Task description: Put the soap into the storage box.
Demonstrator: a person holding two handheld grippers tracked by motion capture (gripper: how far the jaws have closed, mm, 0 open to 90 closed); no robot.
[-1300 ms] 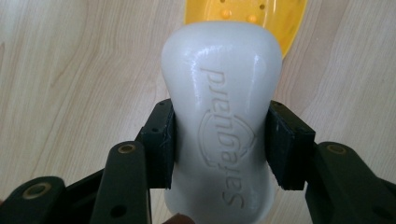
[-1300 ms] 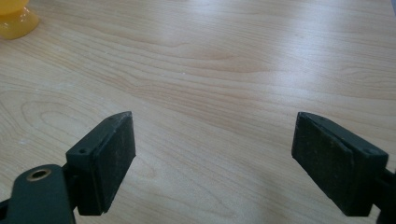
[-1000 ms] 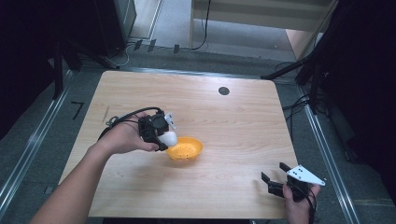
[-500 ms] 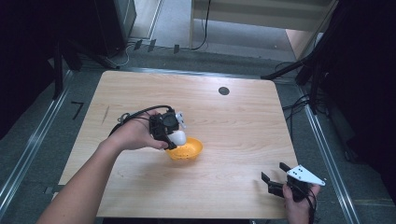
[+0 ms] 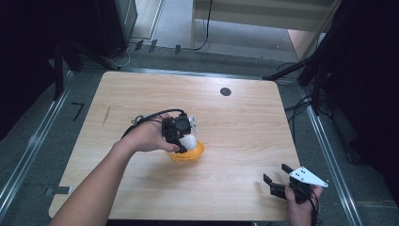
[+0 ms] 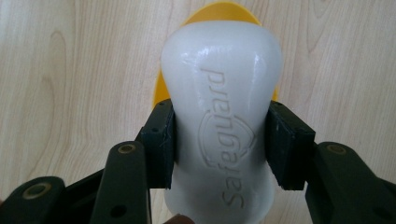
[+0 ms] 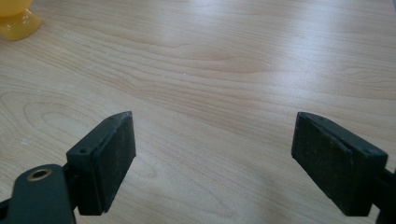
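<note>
We are bringing the white bottle over the orange bowl.
Our left tool (image 5: 181,136) is clenching the white bottle (image 6: 223,126), now carried rightward until it is hanging just above the orange bowl (image 5: 188,153) mid-table (image 5: 235,122); placing looks next. Our right tool (image 5: 278,181) is idling released.

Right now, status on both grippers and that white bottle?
Left gripper shut on white bottle, held over the orange bowl. Right gripper open, idle near the table's front right corner. Nothing in the way.
</note>
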